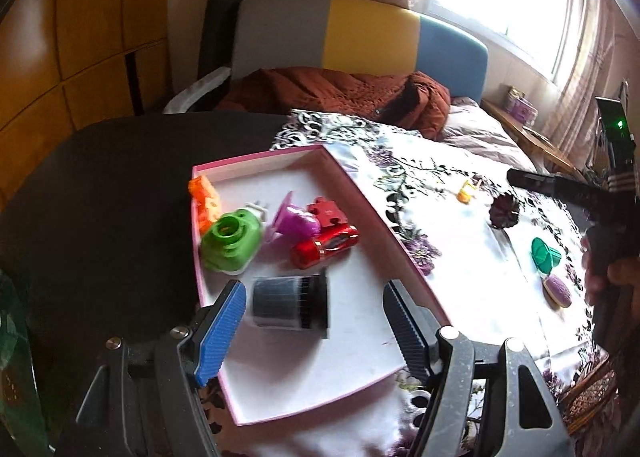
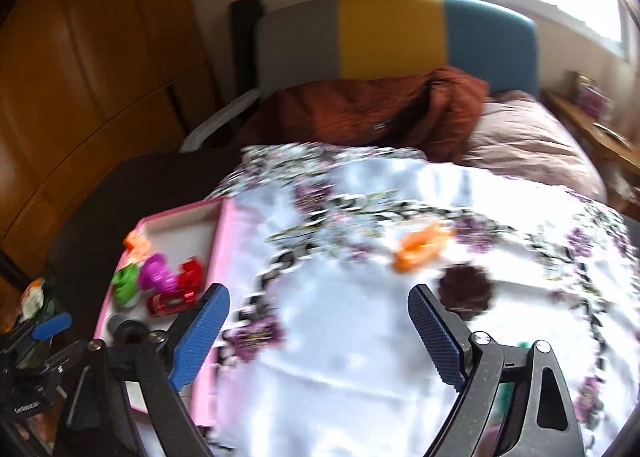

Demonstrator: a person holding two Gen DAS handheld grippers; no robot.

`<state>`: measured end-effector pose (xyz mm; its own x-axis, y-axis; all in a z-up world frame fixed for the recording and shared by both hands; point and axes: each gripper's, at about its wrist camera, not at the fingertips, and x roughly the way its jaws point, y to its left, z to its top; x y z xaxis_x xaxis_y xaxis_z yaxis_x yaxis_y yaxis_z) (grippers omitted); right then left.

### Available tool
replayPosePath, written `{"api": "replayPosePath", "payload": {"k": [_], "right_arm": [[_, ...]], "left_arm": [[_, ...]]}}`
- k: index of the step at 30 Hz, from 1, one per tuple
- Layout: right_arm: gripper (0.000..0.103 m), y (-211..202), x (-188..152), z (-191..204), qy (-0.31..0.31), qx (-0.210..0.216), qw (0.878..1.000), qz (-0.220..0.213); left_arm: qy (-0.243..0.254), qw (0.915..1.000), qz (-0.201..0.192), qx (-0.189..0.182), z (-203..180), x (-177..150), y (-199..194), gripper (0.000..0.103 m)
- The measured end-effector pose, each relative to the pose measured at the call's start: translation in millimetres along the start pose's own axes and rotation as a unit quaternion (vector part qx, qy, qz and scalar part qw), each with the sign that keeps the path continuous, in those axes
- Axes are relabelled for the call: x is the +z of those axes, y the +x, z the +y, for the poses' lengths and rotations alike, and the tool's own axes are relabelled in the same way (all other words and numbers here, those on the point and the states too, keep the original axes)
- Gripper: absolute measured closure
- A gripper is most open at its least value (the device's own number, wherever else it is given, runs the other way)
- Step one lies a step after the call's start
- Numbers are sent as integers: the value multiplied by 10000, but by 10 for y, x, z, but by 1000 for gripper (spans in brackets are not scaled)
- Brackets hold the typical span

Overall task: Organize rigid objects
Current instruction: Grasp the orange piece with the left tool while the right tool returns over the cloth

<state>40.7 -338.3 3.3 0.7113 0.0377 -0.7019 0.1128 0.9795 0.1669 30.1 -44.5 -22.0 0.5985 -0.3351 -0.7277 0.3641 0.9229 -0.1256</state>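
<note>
The pink tray [image 1: 400,241] already holds several toys, the dark cylinder [image 1: 290,303] lying loose between the left gripper's [image 1: 314,321] wide, empty jaws. The right gripper [image 2: 320,333], also spread and empty, hovers right of the tray; it should settle squarely over the dark flower mould [image 2: 466,291] before closing.

Materials and finishes on the table.
Glossy plastic is seen on the green toy [image 1: 231,243] and red toy [image 1: 324,247]; the pink tray [image 1: 372,201] appears matt card, the floral cloth [image 1: 448,225] smooth, the cupboard [image 1: 76,25] polished wood.
</note>
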Motion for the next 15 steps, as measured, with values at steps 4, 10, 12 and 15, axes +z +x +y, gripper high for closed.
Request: {"api": "replayPosePath", "payload": {"k": [4, 10, 12, 15], "right_arm": [[9, -162, 34, -469, 360, -380, 9985, -181], [8, -340, 9, -1233, 1142, -1179, 9849, -547], [8, -383, -74, -1508, 1508, -1486, 9750, -676], [8, -382, -250, -1860, 2153, -1792, 9580, -615]], "left_arm": [[122, 9998, 96, -152, -172, 44, 67, 31], [391, 9980, 124, -476, -494, 195, 146, 31], [512, 9971, 149, -538, -620, 255, 189, 31], [757, 9946, 230, -674, -859, 371, 308, 31]]}}
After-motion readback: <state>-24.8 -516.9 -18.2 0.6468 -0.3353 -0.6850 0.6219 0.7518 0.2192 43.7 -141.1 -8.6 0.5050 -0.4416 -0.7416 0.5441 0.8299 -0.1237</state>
